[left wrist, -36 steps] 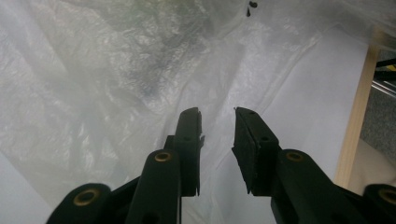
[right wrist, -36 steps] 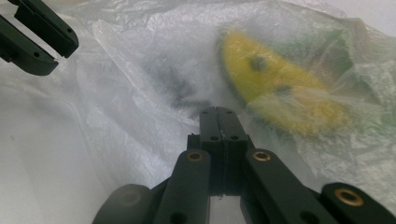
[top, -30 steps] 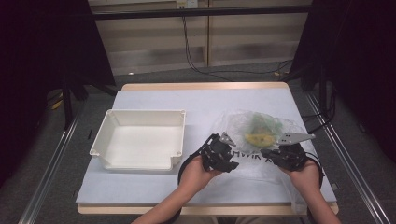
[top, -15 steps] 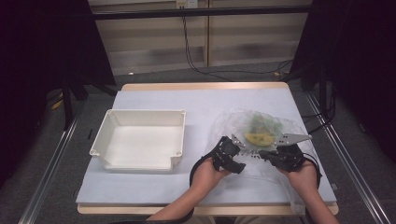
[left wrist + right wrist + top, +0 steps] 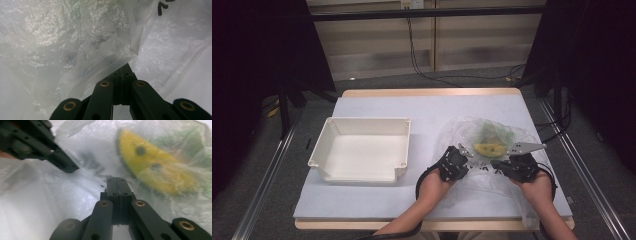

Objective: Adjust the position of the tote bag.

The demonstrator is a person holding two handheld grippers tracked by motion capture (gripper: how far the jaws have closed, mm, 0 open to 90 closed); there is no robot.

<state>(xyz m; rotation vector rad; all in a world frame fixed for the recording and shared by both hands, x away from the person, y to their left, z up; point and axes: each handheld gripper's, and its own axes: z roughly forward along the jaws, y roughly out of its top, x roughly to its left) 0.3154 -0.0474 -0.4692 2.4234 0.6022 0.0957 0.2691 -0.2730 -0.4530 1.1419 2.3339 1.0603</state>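
my left gripper (image 5: 460, 159) had just dropped and snapped its fingers together, pinching the clear plastic bag (image 5: 492, 137) film. my right gripper (image 5: 507, 164) kept its fingers pinched on the film too. so both edges were gripped, ready to open. the bag lay at four o'clock on the worktop (image 5: 432, 107), yellow sponge (image 5: 490, 149) inside; white tray (image 5: 332, 167) at nine.

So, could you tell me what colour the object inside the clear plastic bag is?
Yellow with dark spots, the object shows best in the right gripper view.
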